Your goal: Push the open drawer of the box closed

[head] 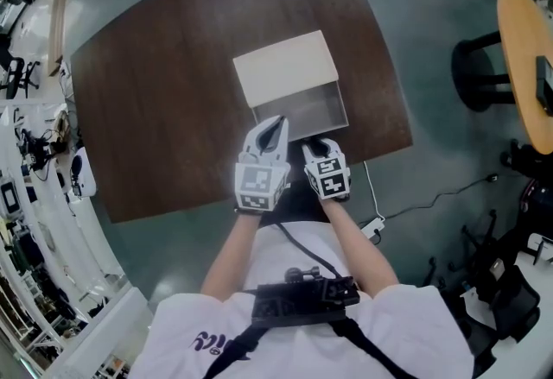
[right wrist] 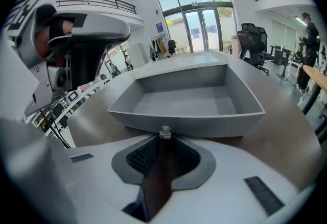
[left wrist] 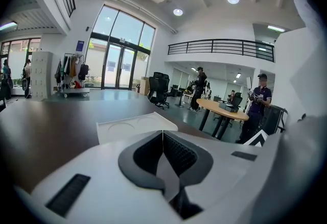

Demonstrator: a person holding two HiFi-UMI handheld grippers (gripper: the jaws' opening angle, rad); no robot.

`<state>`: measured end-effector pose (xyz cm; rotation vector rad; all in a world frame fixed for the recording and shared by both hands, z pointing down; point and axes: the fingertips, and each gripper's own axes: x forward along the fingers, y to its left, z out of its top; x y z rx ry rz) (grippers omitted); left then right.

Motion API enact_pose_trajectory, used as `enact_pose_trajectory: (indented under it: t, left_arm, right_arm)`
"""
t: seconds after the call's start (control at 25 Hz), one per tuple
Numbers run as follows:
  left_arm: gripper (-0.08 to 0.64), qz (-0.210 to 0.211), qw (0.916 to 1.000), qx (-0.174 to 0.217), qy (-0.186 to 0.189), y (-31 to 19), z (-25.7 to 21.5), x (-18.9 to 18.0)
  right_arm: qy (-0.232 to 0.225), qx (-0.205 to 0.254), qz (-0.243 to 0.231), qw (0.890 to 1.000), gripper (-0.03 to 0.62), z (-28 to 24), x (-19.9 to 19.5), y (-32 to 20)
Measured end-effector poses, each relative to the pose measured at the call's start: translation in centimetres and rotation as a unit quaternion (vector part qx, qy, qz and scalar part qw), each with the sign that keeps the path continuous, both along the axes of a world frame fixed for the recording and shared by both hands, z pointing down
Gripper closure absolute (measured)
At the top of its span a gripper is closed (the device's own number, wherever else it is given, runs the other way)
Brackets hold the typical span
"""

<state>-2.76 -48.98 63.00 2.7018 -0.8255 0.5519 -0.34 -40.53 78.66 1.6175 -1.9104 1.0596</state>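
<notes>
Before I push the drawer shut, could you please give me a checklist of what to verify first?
1. Drawer empty, nothing to jam: ok.
2. Right gripper centred on the knob: ok.
3. Its jaws are slightly apart; touching the knob: cannot tell.
4. Left gripper shut and empty: ok.
5. Left gripper clear of the drawer's path: cannot tell; it hangs above the drawer's left side.
6. Box braced against sliding: not ok; nothing visibly holds it.
</notes>
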Motion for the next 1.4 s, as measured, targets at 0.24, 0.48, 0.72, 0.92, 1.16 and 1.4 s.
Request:
enact_pose_trajectory:
  t: [0.24, 0.48, 0.72, 0.92, 1.16, 1.4]
  left_arm:
    - [0.551, -0.021, 0.9998, -0.001, 0.002, -1.2, -0.1, -0.6]
    - [0.551, -0.040, 0.9991, -0.001, 0.011, -2.7, -0.7, -0.9]
    - [0.551, -0.059, 0.9982, -0.003, 0.010, -3.9, -0.7, -1.4]
    - [0.551, -0.079, 0.9968, -0.007, 0.005, -4.9, -0.4, -2.8]
    - [0.551, -0.096, 0.9954, -0.006, -0.001, -5.9, -0.4, -3.8]
    - [0.551, -0.107, 0.9942, -0.007, -0.009, -6.3, -0.2, -5.5]
  right_arm:
    - [0.003, -0.003, -0.004, 1.000, 0.520, -0.7, 0.1, -0.4]
    - [0.005, -0.007, -0.006, 1.000, 0.520, -1.1, 0.7, -1.3]
    - [0.011, -0.006, -0.016, 1.000, 0.520, -1.1, 2.0, -3.8]
    - [0.017, 0.001, -0.024, 1.000, 0.520, -1.1, 2.1, -6.7]
    - [0.017, 0.007, -0.023, 1.000, 0.520, -1.1, 3.1, -10.0]
    - [0.034, 0.011, -0.034, 0.999, 0.520, -1.0, 2.6, -11.7]
